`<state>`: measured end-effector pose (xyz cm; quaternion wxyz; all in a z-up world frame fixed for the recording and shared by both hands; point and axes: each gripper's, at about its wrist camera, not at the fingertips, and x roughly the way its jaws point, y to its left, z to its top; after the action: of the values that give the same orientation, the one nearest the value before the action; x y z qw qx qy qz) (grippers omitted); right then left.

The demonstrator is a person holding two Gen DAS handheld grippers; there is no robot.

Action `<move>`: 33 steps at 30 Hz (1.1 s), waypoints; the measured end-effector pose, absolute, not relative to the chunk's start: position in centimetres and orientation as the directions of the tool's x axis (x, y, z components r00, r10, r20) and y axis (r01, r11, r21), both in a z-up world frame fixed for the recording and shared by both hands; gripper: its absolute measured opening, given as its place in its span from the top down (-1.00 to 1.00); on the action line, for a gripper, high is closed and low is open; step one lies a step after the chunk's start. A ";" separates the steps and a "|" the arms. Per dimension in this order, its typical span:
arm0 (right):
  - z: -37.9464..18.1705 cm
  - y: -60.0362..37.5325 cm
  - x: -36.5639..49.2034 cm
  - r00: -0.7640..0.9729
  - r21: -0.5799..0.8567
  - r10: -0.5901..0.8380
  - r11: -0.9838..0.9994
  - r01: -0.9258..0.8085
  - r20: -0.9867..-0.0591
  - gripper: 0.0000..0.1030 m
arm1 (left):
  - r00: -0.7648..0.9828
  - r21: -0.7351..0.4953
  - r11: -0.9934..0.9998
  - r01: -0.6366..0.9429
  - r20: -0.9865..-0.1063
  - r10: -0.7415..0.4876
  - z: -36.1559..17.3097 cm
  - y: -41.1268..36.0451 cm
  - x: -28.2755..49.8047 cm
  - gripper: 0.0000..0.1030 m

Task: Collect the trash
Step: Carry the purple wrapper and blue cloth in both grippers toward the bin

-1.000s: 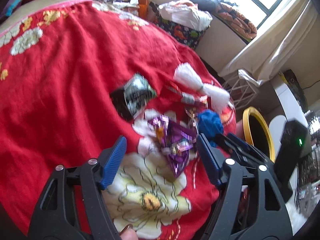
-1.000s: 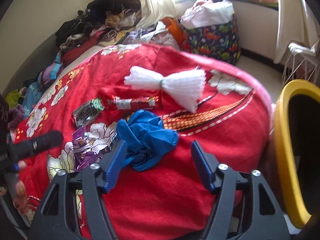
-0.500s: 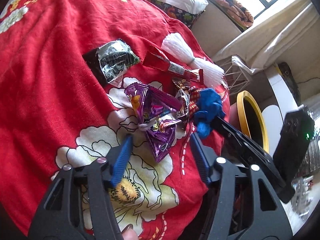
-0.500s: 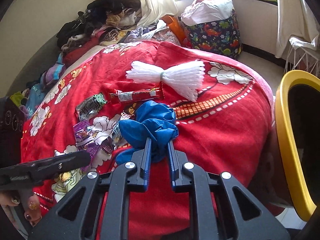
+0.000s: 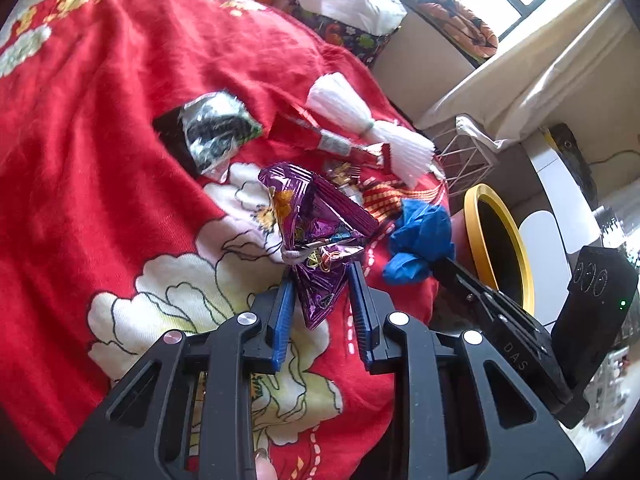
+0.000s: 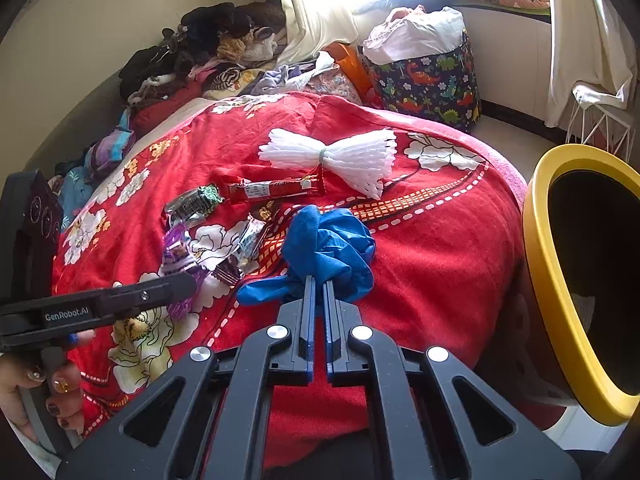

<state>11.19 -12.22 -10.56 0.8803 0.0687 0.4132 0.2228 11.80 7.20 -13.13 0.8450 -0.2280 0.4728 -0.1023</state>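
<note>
Trash lies on a red flowered blanket [image 5: 100, 152]. My left gripper [image 5: 322, 286] has closed on a crumpled purple foil wrapper [image 5: 316, 236]; its lower tip sits between the blue pads. My right gripper [image 6: 318, 284] is shut on a crumpled blue glove [image 6: 332, 248], also seen in the left wrist view [image 5: 420, 236]. A silver-black wrapper [image 5: 216, 132], a red wrapper [image 6: 276, 190] and a white foam net bundle [image 6: 332, 158] lie beyond. The yellow-rimmed bin [image 6: 560, 280] stands right of the bed.
A dinosaur-print bag [image 6: 428, 76] full of white plastic stands by the window. Clothes [image 6: 200, 52] are piled at the bed's far side. A white wire rack [image 6: 596, 120] stands behind the bin. Small candy wrappers [image 6: 248, 240] lie left of the glove.
My left gripper moved forward and closed around the purple wrapper. My right gripper closed on the blue glove half a second ago and keeps hold of it.
</note>
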 end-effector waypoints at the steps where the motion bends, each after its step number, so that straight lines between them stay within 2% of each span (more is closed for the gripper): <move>1: -10.5 -12.3 11.2 0.561 0.308 0.451 0.891 -0.335 -0.695 0.95 | 0.536 -0.480 0.876 -0.039 -0.750 -0.387 -13.0 7.2 11.8 0.61; 19: -8.0 -13.6 9.7 0.600 0.378 0.525 0.851 -0.364 -0.604 0.97 | 0.585 -0.456 0.890 -0.008 -0.724 -0.366 -10.5 6.6 11.8 0.61; 33: -5.7 -16.3 9.3 0.685 0.371 0.494 0.867 -0.334 -0.536 0.97 | 0.589 -0.424 0.904 0.060 -0.716 -0.375 -9.4 3.7 11.9 0.61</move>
<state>9.27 -16.27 -5.66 0.9096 0.1223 0.3254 0.2276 11.88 3.65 -9.42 0.8728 -0.1804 0.4361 -0.1246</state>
